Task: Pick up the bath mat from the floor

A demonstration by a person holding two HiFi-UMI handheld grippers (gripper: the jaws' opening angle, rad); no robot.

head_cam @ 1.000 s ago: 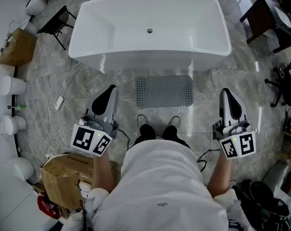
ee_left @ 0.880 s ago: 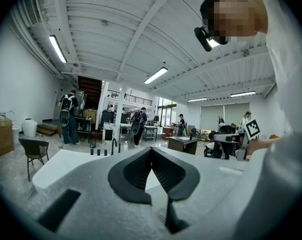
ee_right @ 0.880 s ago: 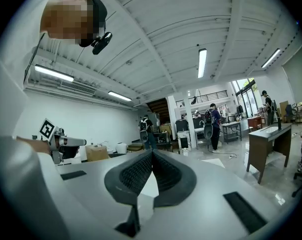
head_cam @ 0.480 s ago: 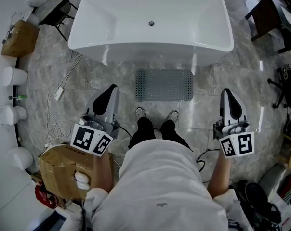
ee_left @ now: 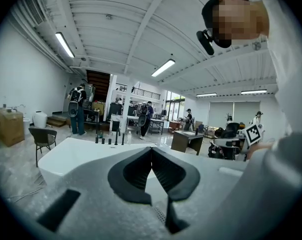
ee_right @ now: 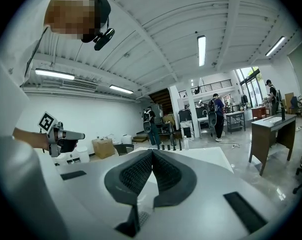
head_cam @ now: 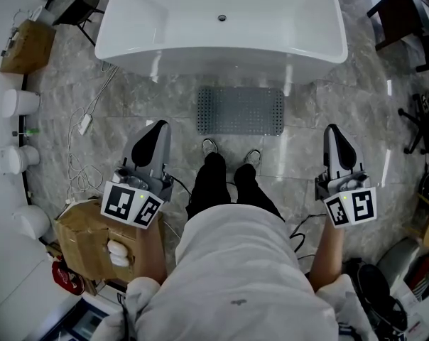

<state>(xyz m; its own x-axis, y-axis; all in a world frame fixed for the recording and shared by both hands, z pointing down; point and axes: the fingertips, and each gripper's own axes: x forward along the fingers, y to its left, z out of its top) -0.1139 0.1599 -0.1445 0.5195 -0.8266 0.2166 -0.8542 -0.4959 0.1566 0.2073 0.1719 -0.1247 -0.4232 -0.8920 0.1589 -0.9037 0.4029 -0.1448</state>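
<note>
Bath mat [head_cam: 240, 111] flat on floor, ahead of and between 2 grippers. Left gripper [head_cam: 151, 141], right gripper [head_cam: 337, 142]: both clenched, empty, well apart from mat.

My right claw [ee_right: 152, 152] has its two ribbed black pads pressed tip to tip, with nothing caught between them. Past the tips I see the white bathtub [ee_right: 211, 160], a row of black taps [ee_right: 170, 145] on its far rim. At the left, the left claw [ee_right: 76, 136] is held out level. A cardboard box [ee_right: 103, 147] sits beyond it, and a brown counter [ee_right: 273, 126] stands at the right. Two people with backpacks [ee_right: 151, 120] stand far back.
</note>
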